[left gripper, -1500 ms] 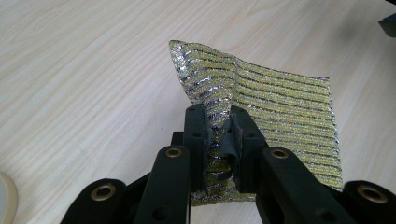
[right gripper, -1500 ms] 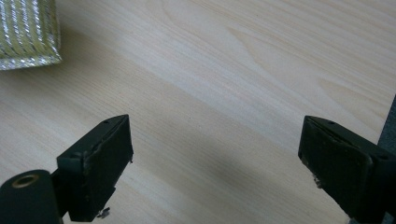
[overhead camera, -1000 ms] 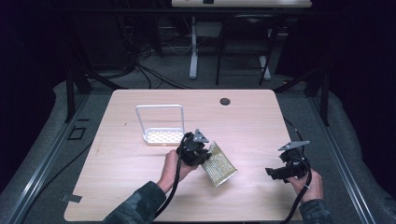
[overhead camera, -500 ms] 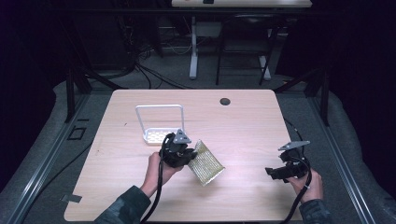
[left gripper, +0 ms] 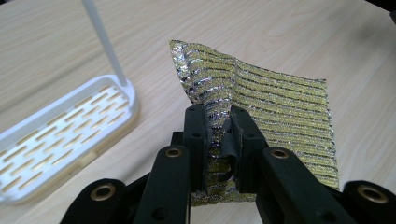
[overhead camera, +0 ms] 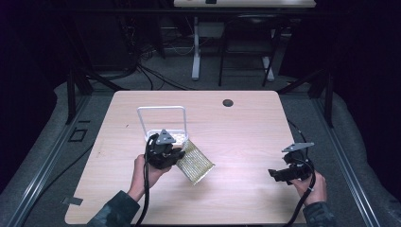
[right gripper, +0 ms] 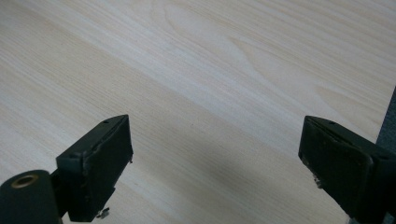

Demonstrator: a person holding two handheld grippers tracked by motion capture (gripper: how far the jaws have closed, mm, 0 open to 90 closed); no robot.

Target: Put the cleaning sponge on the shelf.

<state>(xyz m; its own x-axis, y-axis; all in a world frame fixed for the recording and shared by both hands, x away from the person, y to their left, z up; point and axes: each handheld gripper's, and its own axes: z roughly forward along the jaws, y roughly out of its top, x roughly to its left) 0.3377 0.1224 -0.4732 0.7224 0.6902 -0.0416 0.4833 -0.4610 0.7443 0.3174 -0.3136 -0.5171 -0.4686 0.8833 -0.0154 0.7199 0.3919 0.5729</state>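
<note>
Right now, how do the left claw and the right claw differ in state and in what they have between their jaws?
The left claw is shut on the glittery striped scouring cloth, while the right claw stands wide open with nothing between its jaws. The left claw sits beside the white rack; the right claw is off at the table's right, over bare wood. Both are black, hand-held and cabled.

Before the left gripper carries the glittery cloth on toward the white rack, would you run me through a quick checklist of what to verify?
1. Left gripper shut on the gold and silver striped cloth: ok, both pads pinch a bunched edge.
2. Cloth fully lifted off the table: cannot tell.
3. White slotted rack apart from the cloth: ok, a gap shows in the left gripper view.
4. Rack's upright wire handle out of the way: cannot tell.
5. Right gripper open, nothing between its pads: ok.
</note>
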